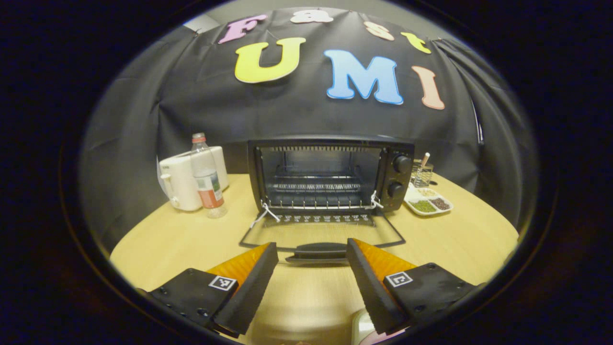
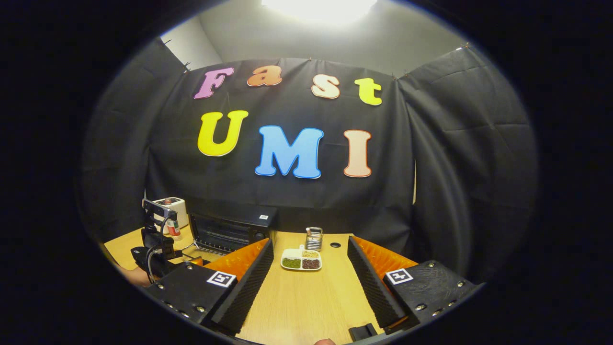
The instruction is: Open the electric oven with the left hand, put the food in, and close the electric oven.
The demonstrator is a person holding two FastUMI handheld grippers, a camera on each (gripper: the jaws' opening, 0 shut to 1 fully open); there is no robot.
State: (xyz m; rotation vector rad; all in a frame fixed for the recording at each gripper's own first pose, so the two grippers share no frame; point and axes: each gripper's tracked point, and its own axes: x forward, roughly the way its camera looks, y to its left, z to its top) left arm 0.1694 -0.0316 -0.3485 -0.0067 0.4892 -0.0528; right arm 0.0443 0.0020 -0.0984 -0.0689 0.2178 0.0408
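Note:
The black electric oven stands at the back of the wooden table with its glass door swung down flat and a wire rack inside. The door's handle lies just beyond my left gripper, which is open and holds nothing. A white divided tray of food sits right of the oven; in the right gripper view the same tray lies ahead of my right gripper, open and empty above the table. There the oven is at the left, with the left gripper in front of it.
A white toaster and a plastic bottle stand left of the oven. A small wire holder with a utensil is behind the tray. A pale object peeks in under the left gripper. Black cloth walls close the table.

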